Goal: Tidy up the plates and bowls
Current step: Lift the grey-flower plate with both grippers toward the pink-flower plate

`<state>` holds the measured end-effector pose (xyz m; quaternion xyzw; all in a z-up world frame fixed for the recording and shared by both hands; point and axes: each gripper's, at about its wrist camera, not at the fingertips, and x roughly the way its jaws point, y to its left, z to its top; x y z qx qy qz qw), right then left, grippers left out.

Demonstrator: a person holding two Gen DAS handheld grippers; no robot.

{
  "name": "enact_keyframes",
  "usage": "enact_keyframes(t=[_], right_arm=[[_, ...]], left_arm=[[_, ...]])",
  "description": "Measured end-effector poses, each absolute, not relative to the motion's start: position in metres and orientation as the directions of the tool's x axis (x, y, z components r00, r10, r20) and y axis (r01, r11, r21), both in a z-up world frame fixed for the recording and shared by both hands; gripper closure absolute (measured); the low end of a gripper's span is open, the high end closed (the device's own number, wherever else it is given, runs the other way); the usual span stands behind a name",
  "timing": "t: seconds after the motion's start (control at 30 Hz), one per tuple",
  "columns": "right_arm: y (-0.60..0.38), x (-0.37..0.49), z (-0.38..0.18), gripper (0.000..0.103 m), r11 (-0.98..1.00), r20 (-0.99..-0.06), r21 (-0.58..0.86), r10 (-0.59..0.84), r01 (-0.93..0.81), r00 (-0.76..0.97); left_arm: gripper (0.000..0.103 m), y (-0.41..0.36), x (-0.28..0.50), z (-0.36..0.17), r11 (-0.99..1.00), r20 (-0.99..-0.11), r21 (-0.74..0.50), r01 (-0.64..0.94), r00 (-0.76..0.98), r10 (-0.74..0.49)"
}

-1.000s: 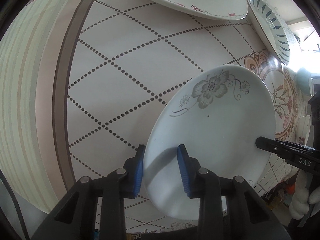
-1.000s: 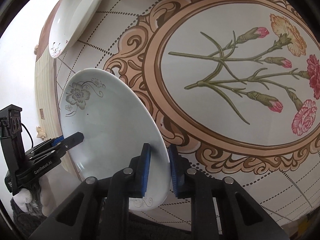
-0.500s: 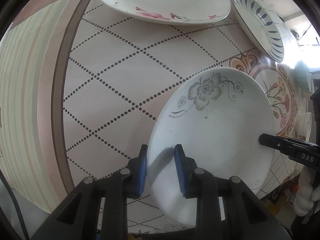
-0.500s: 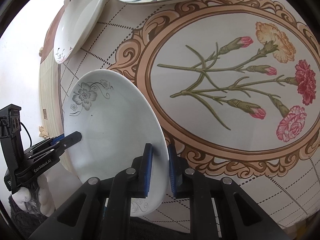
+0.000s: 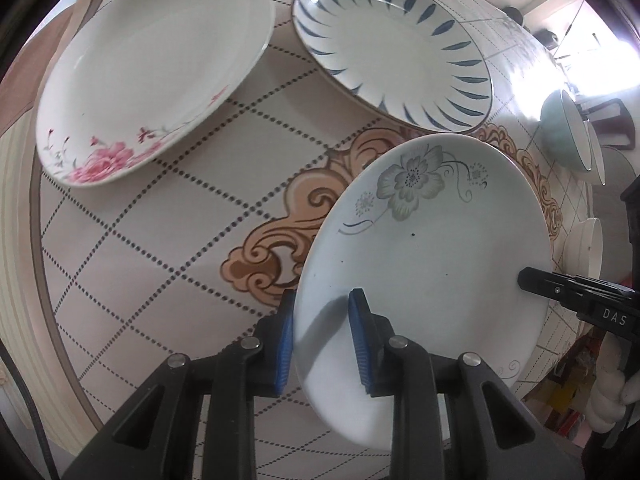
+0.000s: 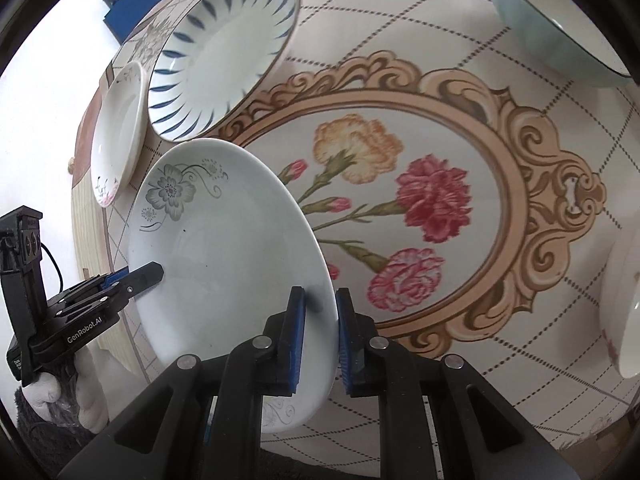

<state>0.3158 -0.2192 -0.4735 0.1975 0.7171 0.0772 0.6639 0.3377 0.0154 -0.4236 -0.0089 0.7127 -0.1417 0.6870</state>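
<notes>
Main risk: the grey-flower plate (image 5: 432,248) is glazed ceramic, smooth and slick, carried clear of the table (image 5: 160,240) on two thin rim pinches. If either hand pulls ahead or twists, I'd expect the rim to slide out of the pads.

Second risk: it hangs over the table's middle with its far rim just short of the blue-striped plate (image 5: 396,56). Dip it and it could chip that edge.

Table: round, glossy printed cloth, dotted lattice, carnation medallion at centre.

Pink-flower plate (image 5: 148,72): white, shallow, near the table's left edge. Teal bowl (image 6: 552,16): deep, at the far right.

Left gripper (image 5: 322,338): narrow, blue ribbed pads clamped on the near-left rim. Right gripper (image 6: 320,332): narrow, clamped on the right rim.
</notes>
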Motion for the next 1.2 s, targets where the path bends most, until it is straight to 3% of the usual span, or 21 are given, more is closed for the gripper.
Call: enact_keyframes(t=[0.47,1.07,1.17,1.2], right_arm=[[-0.303,0.302,-0.487,0.086,0.901,-0.937,0.335,0.350,0.275,-0.005],[-0.272,0.307,-0.485,0.084,0.955,-0.971,0.207,0.227,0.210,-0.073],[-0.267,0.308,-0.480,0.081,0.959,-0.972,0.200,0.220,0.199,-0.081],[-0.264,0.309,-0.477,0.074,0.959,-0.972,0.200,0.220,0.199,-0.082]], left_arm=[[0.080,-0.047,0.340,-0.451,0.941,-0.980,-0.199,0.274,-0.076,-0.186],[0.080,-0.056,0.330,-0.435,0.968,-0.992,-0.125,0.217,-0.035,-0.120],[0.080,-0.047,0.330,-0.425,0.975,-0.993,-0.120,0.186,-0.018,-0.119],[0.080,-0.039,0.330,-0.421,0.978,-0.993,-0.117,0.170,-0.011,-0.117]])
